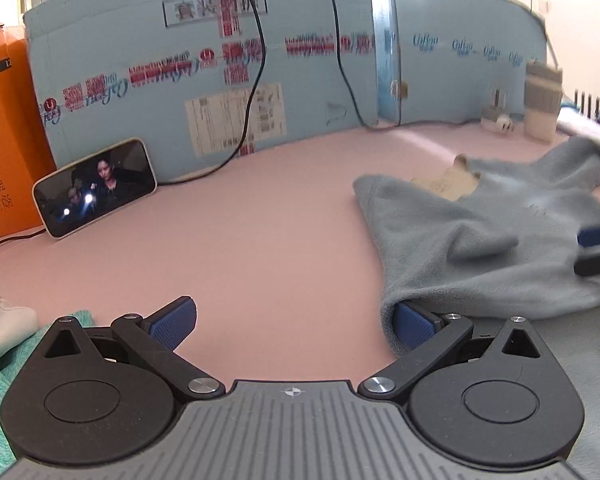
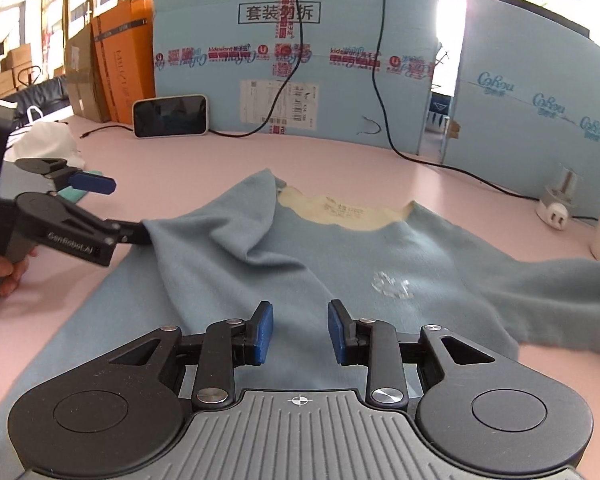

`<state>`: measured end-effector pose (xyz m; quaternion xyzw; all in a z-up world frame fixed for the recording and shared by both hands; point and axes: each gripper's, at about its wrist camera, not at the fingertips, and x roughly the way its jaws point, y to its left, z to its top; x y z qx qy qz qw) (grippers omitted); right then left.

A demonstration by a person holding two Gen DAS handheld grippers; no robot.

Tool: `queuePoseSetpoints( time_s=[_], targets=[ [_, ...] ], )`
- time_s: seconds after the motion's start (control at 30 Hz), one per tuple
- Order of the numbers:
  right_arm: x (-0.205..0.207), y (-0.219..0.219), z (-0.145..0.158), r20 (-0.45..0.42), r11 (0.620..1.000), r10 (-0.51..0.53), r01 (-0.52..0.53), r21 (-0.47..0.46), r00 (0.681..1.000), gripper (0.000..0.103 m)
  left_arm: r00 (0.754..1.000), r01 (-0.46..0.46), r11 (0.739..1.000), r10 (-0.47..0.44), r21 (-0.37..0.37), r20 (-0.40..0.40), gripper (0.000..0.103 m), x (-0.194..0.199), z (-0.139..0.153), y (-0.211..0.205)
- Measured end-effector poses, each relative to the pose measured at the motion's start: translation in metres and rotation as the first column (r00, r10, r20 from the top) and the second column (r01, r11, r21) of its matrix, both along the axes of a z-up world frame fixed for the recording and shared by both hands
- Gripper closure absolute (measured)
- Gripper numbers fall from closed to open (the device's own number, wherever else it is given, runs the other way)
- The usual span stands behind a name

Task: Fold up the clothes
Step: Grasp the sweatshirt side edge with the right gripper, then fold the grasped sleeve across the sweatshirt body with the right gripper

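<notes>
A grey-blue sweater (image 2: 380, 264) lies spread on the pink table (image 2: 148, 160), its cream neck label (image 2: 348, 212) facing up and its left sleeve folded in over the body. My right gripper (image 2: 300, 320) hovers over the sweater's lower middle, open, with a small gap and no cloth between the blue pads. My left gripper (image 1: 292, 320) is open wide at the garment's left edge. Its right finger (image 1: 414, 326) is tucked under a fold of the sweater (image 1: 480, 240) and its left finger is free. In the right wrist view the left gripper (image 2: 126, 210) shows at the left, held by a hand.
A blue foam board wall (image 1: 180, 80) backs the table, with a phone (image 1: 96, 186) leaning on it and two black cables (image 2: 380, 80) hanging down. An orange box (image 1: 0, 120) is at the left, a plug (image 2: 556, 212) and cup (image 1: 542, 100) at the right. White and teal cloths (image 1: 4, 352) lie near left.
</notes>
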<state>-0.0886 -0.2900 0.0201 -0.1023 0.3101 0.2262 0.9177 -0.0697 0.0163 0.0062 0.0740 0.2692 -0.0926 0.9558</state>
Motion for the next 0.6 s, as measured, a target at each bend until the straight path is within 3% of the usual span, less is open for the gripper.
queuePoseSetpoints(
  time_s=[0.13, 0.37, 0.47, 0.6],
  targets=[
    [-0.014, -0.020, -0.002, -0.017, 0.999, -0.031, 0.031, 0.019, 0.999, 0.072, 0.999, 0.011, 0.998, -0.007, -0.068, 0.047, 0.000, -0.018, 0.011, 0.001],
    [-0.041, -0.045, 0.005, -0.033, 0.995, -0.009, 0.012, 0.104, 0.999, 0.070, 0.993, 0.084, 0.993, -0.077, -0.083, 0.088, 0.000, -0.038, 0.035, -0.021],
    [-0.052, -0.035, 0.004, -0.014, 1.000, 0.018, -0.018, 0.002, 1.000, 0.054, 0.987, 0.148, 0.982, -0.139, -0.115, 0.083, 0.000, -0.034, 0.045, -0.035],
    [-0.059, -0.023, -0.004, 0.047, 0.991, 0.035, -0.028, -0.133, 0.998, 0.054, 0.976, 0.217, 0.964, -0.215, -0.157, 0.026, 0.000, -0.014, 0.045, -0.059]
  ],
)
